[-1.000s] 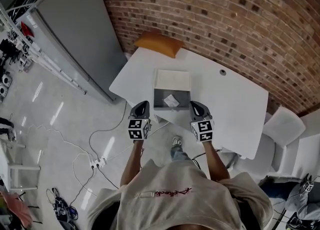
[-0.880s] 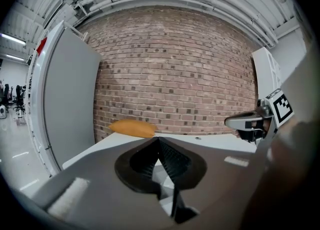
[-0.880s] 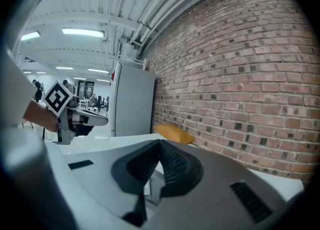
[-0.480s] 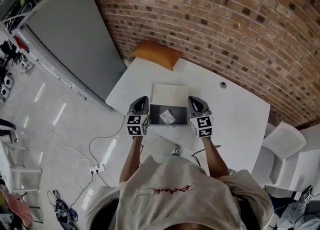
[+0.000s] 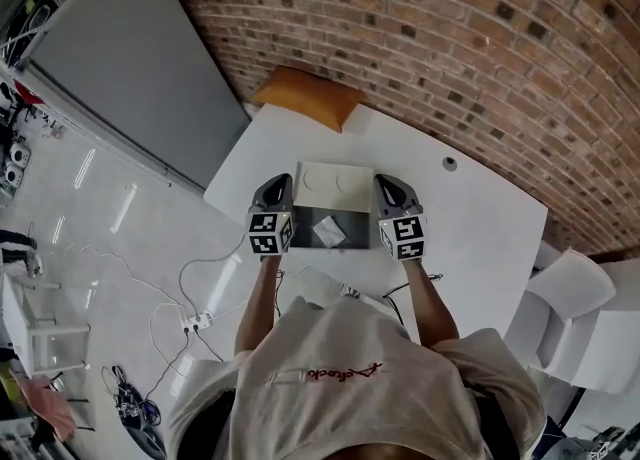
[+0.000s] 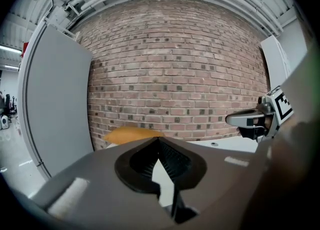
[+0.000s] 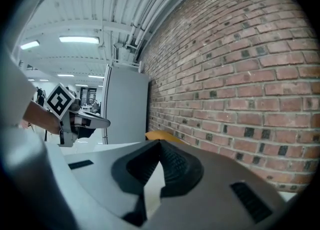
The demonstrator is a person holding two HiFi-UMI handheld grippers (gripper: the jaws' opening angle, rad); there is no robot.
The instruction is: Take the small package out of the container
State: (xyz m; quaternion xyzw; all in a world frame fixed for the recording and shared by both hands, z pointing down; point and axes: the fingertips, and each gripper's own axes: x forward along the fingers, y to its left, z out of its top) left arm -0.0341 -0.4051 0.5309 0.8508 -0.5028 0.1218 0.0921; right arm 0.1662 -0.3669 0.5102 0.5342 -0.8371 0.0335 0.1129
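An open grey container (image 5: 303,227) stands near the front edge of the white table (image 5: 470,228), its white lid (image 5: 337,186) folded back behind it. A small white package (image 5: 327,233) lies inside. My left gripper (image 5: 280,180) is just left of the container and my right gripper (image 5: 383,180) just right of it. Both point away from me, and each has its jaws closed tip to tip on nothing. The left gripper view shows its own shut tips (image 6: 159,141) and the right gripper (image 6: 235,120) alongside. The right gripper view shows its shut tips (image 7: 160,144) and the left gripper (image 7: 102,122).
An orange cushion (image 5: 298,96) lies at the table's far left corner against the brick wall. A grey panel (image 5: 130,58) stands to the left. White chairs (image 5: 565,288) are on the right. Cables and a power strip (image 5: 195,323) lie on the floor at the left.
Both grippers have moved forward from the table's front edge to either side of the container. The person has stepped closer to the table.
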